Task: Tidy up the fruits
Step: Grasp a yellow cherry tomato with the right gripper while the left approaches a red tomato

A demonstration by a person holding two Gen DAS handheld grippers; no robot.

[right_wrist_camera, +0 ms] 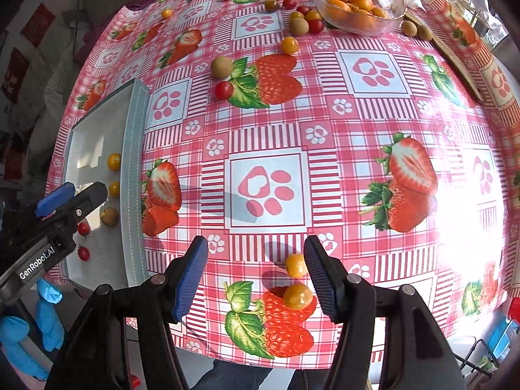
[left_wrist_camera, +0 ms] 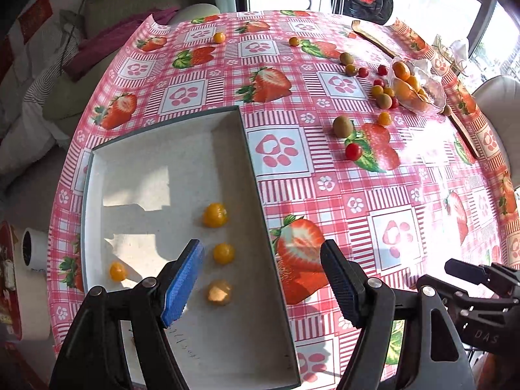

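Observation:
A shallow grey tray (left_wrist_camera: 253, 175) lies on the table's left part and holds several yellow cherry tomatoes (left_wrist_camera: 214, 215). My left gripper (left_wrist_camera: 261, 279) is open and empty above the tray's near right edge. My right gripper (right_wrist_camera: 256, 273) is open and empty above the table's front; two yellow tomatoes (right_wrist_camera: 295, 265) lie between its fingers, close to the right finger (right_wrist_camera: 320, 276). The tray (right_wrist_camera: 133, 162) also shows in the right wrist view, with yellow tomatoes, a kiwi berry and two red tomatoes (right_wrist_camera: 83, 228) inside. The left gripper (right_wrist_camera: 70, 196) hangs over it.
A glass bowl (left_wrist_camera: 419, 89) with orange fruits stands at the far right. Loose red and yellow tomatoes and green-brown kiwi berries (left_wrist_camera: 343, 126) lie scattered around it. A wooden board (left_wrist_camera: 383, 37) lies behind the bowl. The strawberry-patterned tablecloth (right_wrist_camera: 373, 130) covers the table.

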